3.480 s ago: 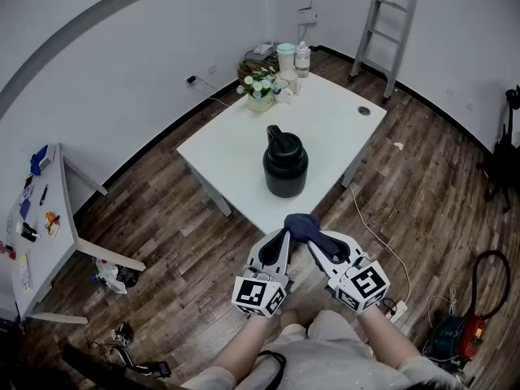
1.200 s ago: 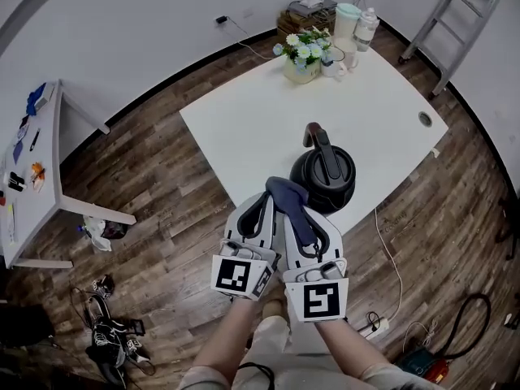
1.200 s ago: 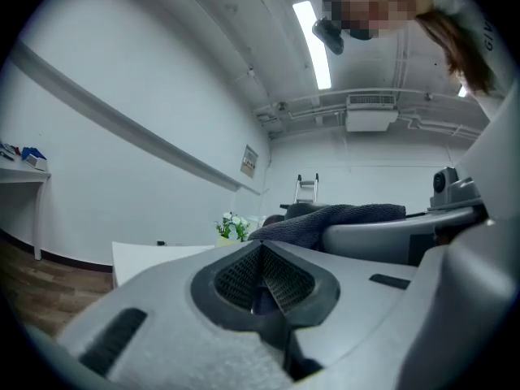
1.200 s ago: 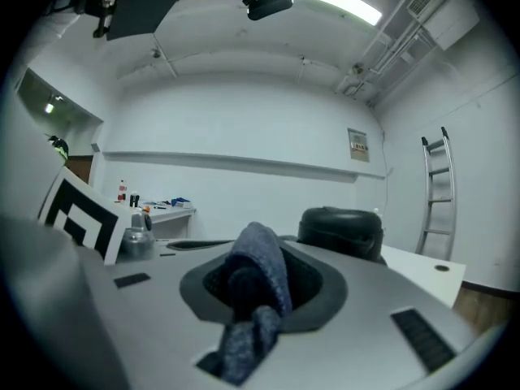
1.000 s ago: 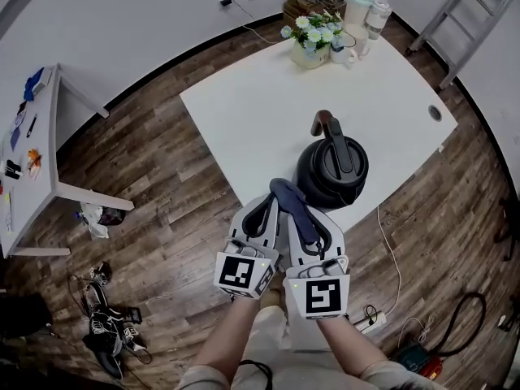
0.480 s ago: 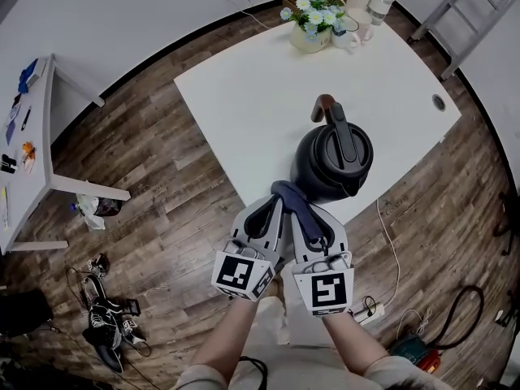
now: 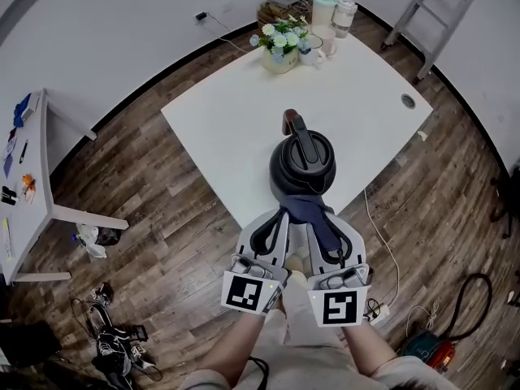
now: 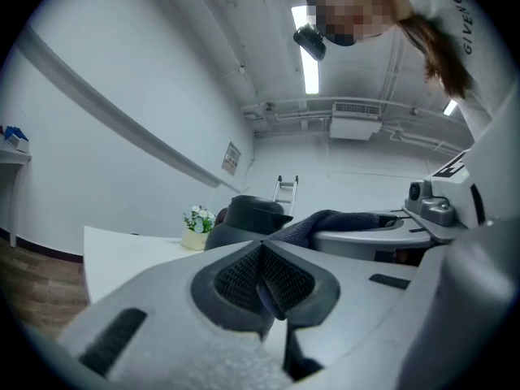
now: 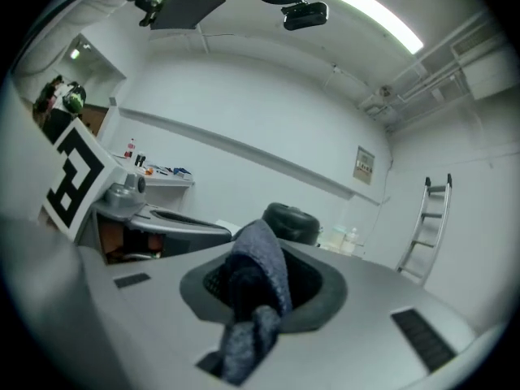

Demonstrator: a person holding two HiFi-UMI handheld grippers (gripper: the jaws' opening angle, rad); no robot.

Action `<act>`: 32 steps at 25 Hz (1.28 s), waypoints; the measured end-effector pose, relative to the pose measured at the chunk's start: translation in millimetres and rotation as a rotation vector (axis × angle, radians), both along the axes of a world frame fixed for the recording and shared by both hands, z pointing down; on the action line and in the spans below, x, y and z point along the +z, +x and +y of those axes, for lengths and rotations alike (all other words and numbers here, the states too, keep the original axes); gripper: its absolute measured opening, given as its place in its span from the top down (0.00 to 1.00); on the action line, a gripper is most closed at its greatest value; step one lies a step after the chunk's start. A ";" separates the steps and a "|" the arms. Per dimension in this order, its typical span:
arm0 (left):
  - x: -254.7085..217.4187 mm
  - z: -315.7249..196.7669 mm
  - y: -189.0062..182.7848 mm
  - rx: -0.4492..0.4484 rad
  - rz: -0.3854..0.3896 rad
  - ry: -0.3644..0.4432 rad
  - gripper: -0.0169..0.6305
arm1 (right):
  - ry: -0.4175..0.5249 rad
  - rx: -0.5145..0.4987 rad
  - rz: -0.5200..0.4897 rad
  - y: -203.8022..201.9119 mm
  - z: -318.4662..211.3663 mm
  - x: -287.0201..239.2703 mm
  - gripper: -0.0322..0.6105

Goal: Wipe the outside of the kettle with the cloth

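Note:
A black kettle point(image 7: 301, 163) with an arched handle stands near the front edge of the white table point(image 7: 219, 120). Just in front of it, both grippers hold a dark blue cloth point(image 7: 309, 210). My left gripper point(image 7: 283, 212) is shut, with a sliver of cloth between its mesh pads point(image 8: 244, 275). My right gripper point(image 7: 320, 216) is shut on a thick fold of the cloth point(image 9: 258, 276). The cloth's far end lies against or over the kettle's near side in the head view. The kettle point(image 8: 246, 217) shows just beyond the left jaws, and the kettle point(image 9: 291, 221) also rises behind the right jaws.
At the table's far end stand a flower pot point(image 7: 278, 50), a pale tub point(image 7: 325, 7) and a bottle point(image 7: 344, 14). A ladder point(image 7: 429, 8) leans at the back right. A side table point(image 7: 26, 185) is at the left. Cables and a power strip point(image 7: 375, 306) lie on the wooden floor.
Both grippers have carried the cloth forward until it meets the kettle's near side. Both jaws have stayed shut on the cloth.

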State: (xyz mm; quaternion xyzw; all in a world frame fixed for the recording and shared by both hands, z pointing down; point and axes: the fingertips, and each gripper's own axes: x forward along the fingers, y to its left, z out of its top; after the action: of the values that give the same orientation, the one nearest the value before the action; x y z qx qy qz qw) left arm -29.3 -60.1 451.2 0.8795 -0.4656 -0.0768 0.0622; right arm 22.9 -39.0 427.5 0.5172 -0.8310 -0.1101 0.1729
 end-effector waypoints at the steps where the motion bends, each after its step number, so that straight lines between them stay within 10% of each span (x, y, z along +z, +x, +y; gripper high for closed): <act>1: -6.2 0.5 8.2 0.021 0.009 0.009 0.96 | 0.024 0.019 0.014 8.1 -1.0 -7.6 0.84; 13: -25.3 -6.7 93.3 0.198 -0.035 0.069 0.96 | 0.072 0.135 0.036 90.6 -56.9 -37.7 0.84; 32: 44.2 2.5 88.2 0.204 -0.106 -0.027 0.96 | -0.247 0.011 0.131 102.6 -49.1 110.5 0.84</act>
State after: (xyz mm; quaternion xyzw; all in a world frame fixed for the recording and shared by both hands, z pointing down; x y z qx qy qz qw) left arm 58.9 -57.6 495.4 0.9242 -0.3772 -0.0174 0.0569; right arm 125.4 -88.2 538.0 0.4883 -0.8223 -0.0398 0.2897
